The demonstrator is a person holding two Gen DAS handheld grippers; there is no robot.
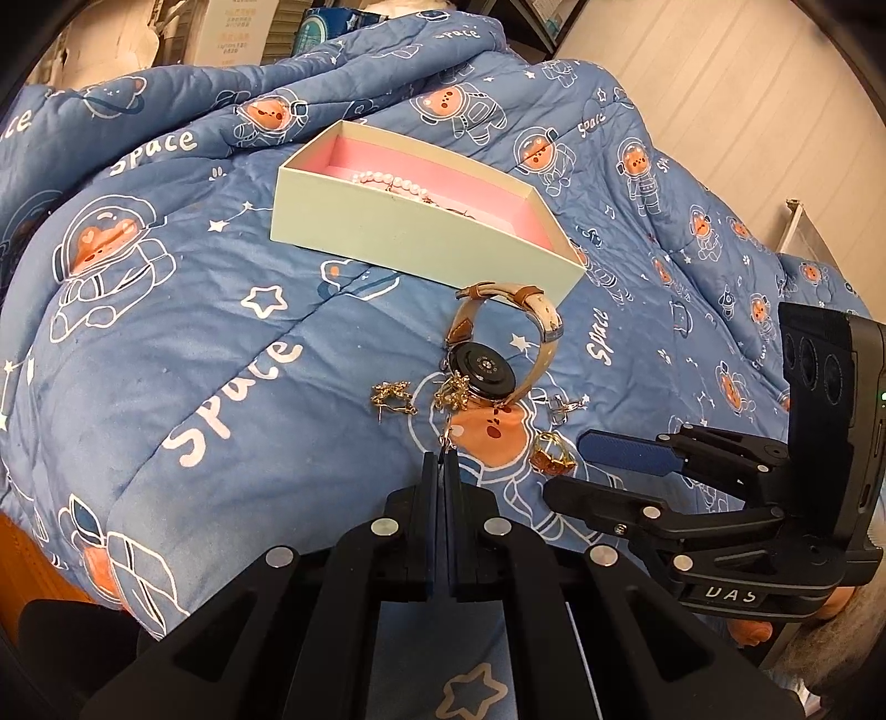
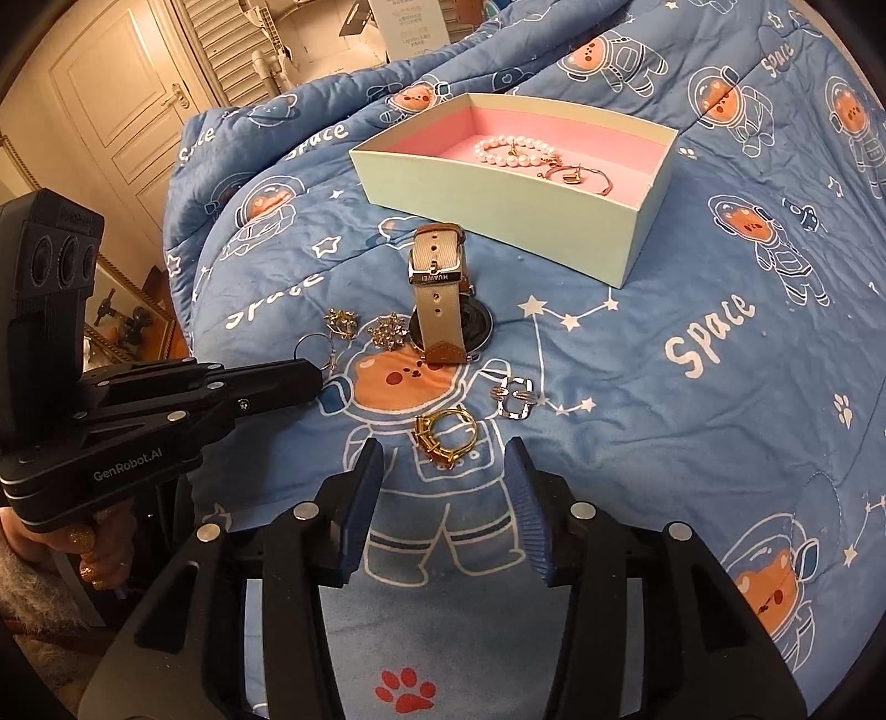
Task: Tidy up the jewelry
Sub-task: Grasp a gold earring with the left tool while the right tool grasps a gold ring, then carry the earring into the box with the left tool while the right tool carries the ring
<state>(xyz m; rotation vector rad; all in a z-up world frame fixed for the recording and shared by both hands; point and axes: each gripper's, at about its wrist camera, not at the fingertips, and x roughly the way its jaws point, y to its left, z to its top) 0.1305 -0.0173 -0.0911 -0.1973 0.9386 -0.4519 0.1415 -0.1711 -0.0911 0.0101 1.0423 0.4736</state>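
Left gripper (image 1: 442, 457): jaws pressed together, apparently pinching a thin hoop earring (image 2: 315, 348); contact point poorly resolved.
Right gripper (image 2: 446, 471): jaws spread wide, holding nothing, just short of the gold ring (image 2: 446, 435).
Silver ring (image 2: 515, 397): on the quilt (image 2: 692, 443), right of the gold one.
Watch (image 2: 440, 299): standing on edge, between rings and box.
Box (image 2: 498, 205): farthest; pearl bracelet (image 2: 512, 152) lies inside.

Inside a home bedroom; seen on a bed spread with a blue quilt (image 2: 637, 443) printed with astronaut bears and the word "space"; behind it, a cream panelled door (image 2: 111, 94) with a brass handle, louvred shutters (image 2: 221, 44), a gilt-framed mirror (image 2: 133, 327) and stacked cardboard boxes (image 1: 232, 33)
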